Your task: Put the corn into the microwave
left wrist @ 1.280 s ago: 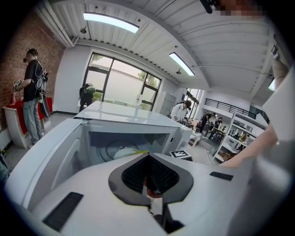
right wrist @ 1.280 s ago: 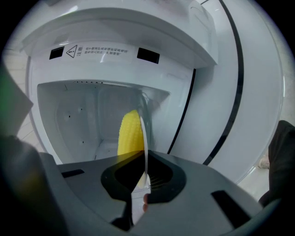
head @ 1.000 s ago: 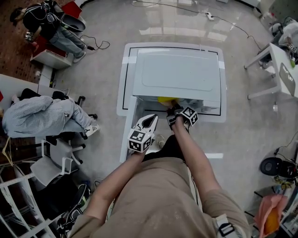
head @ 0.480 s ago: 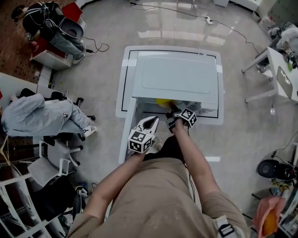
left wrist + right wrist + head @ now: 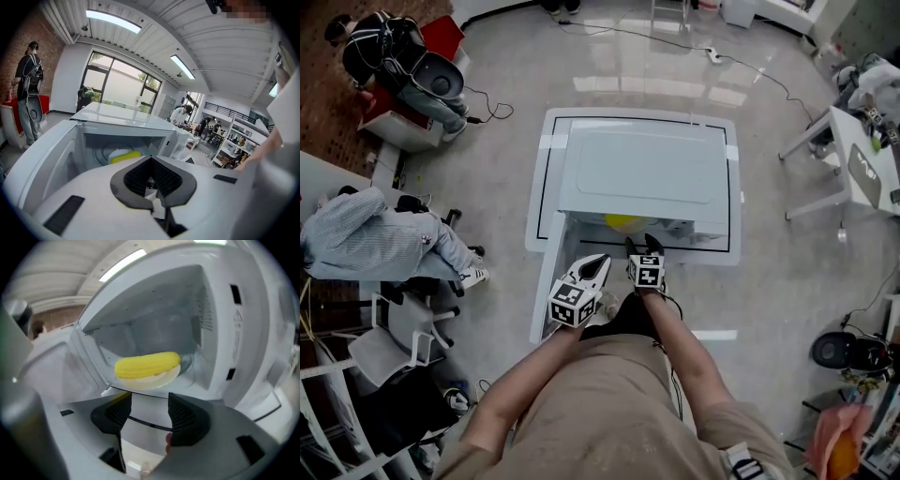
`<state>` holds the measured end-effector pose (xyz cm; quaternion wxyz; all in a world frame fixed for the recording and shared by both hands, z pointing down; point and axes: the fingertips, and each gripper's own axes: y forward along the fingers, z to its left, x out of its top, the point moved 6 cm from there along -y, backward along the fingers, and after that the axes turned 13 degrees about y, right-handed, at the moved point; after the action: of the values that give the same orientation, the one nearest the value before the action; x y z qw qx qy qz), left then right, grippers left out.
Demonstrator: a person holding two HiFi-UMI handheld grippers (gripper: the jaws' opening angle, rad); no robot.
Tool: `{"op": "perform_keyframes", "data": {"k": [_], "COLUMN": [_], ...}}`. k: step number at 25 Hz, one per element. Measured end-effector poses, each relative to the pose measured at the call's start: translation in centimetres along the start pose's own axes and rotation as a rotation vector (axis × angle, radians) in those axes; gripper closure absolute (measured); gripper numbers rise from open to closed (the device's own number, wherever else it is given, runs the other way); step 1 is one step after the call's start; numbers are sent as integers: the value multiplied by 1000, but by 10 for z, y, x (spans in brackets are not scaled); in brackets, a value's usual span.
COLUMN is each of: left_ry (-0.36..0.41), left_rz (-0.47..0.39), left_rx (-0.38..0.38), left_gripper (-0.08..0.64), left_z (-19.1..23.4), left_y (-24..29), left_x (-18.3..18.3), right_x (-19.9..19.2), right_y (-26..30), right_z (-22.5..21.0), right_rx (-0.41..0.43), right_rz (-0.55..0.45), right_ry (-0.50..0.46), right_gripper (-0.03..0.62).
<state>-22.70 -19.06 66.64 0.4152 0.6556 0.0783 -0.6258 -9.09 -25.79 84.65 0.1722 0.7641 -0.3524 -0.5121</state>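
The right gripper [image 5: 149,414] has drawn back from the microwave [image 5: 642,169] mouth and rolled so that its cube faces up. Its jaws have just been opening and now stand released, with nothing between them. The corn [image 5: 147,364] lies on a plate [image 5: 157,378] inside, at 12 o'clock from that gripper. The left gripper [image 5: 152,183], clenched and empty, hangs at the right one's 8 o'clock, tilted downward.

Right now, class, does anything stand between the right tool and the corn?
Nothing visible does. The corn lies on a plate inside the open microwave, and the right tool, its jaws just opened and empty, faces it directly.
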Motion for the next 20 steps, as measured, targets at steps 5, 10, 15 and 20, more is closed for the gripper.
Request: {"op": "perform_keyframes", "data": {"k": [5, 10, 15, 20], "left_ry": [14, 15, 15, 20], "left_rz": [11, 13, 12, 5], "left_rx": [0, 14, 24, 27], "left_gripper": [554, 554, 554, 554], "left_z": [-1, 4, 11, 13], "left_y": [-4, -3, -4, -6], "left_x": [0, 2, 3, 5], "right_x": [9, 17, 32, 45], "right_y": [7, 16, 27, 41], "right_z": [16, 17, 21, 23], "right_rx": [-72, -80, -93, -104], "right_rz": [-23, -17, -25, 2], "right_ry": [-153, -158, -180, -196], "right_gripper": [348, 347, 347, 347]}}
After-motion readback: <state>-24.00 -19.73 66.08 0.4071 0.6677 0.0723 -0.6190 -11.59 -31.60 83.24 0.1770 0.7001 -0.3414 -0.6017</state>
